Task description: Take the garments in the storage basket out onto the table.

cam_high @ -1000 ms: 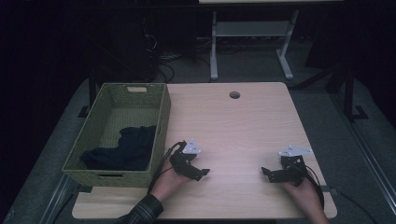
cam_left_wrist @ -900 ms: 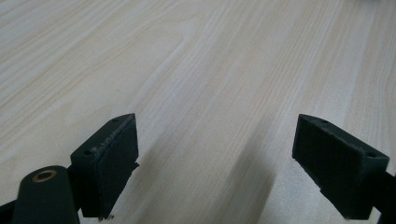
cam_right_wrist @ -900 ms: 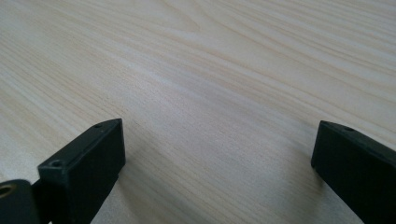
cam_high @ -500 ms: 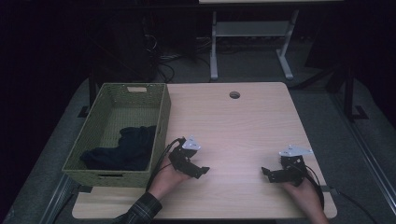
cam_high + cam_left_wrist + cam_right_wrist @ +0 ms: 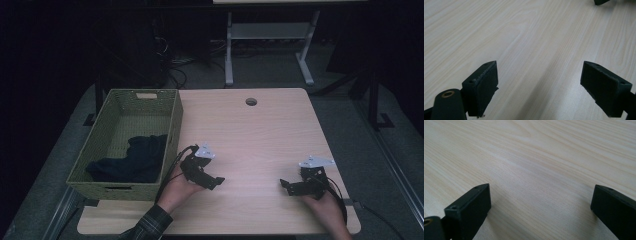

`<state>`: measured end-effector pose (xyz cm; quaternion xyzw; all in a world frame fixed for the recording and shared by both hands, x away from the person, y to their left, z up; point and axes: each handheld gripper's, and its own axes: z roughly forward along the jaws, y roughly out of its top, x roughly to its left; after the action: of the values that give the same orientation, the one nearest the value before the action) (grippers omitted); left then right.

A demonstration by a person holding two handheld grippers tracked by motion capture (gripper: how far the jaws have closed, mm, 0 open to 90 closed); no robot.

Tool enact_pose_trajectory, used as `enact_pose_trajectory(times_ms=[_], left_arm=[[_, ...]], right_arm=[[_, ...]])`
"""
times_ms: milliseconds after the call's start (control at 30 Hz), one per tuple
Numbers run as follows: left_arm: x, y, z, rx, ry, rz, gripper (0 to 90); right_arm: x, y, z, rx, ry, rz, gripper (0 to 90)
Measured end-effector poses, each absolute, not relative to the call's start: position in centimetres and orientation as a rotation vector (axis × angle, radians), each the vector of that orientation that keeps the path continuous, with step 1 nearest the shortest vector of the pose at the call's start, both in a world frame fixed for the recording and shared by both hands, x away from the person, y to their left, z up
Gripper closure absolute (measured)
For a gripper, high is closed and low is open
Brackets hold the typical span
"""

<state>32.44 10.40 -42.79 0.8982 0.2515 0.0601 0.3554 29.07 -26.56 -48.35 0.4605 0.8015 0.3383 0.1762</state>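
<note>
My left gripper [image 5: 212, 180] rests low over the front left of the wooden table [image 5: 250, 135], just right of the woven green basket [image 5: 172, 127]. Its jaws stand wide open over bare wood, as the left gripper view [image 5: 544, 85] shows. My right gripper [image 5: 289, 186] sits near the front right of the table, pointing left, also open with nothing between its jaws [image 5: 541, 207]. A dark cloth [image 5: 132, 160] lies crumpled inside the basket at its near end.
A round cable hole [image 5: 251, 102] is at the table's far edge. A white frame stand [image 5: 270, 35] and cables are on the floor behind. A jaw tip of the other gripper [image 5: 602, 2] shows at the top of the left gripper view.
The left hand and its gripper have shifted slightly. The right gripper has stayed in place.
</note>
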Motion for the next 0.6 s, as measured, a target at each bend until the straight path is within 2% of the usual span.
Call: enact_pose_trajectory(times_ms=[600], left_arm=[[32.8, 10.4, -40.6, 2.318, 0.646, 0.128, 14.2]], right_arm=[[29.1, -26.6, -48.3, 1.305, 2.27, 0.958, 2.3]])
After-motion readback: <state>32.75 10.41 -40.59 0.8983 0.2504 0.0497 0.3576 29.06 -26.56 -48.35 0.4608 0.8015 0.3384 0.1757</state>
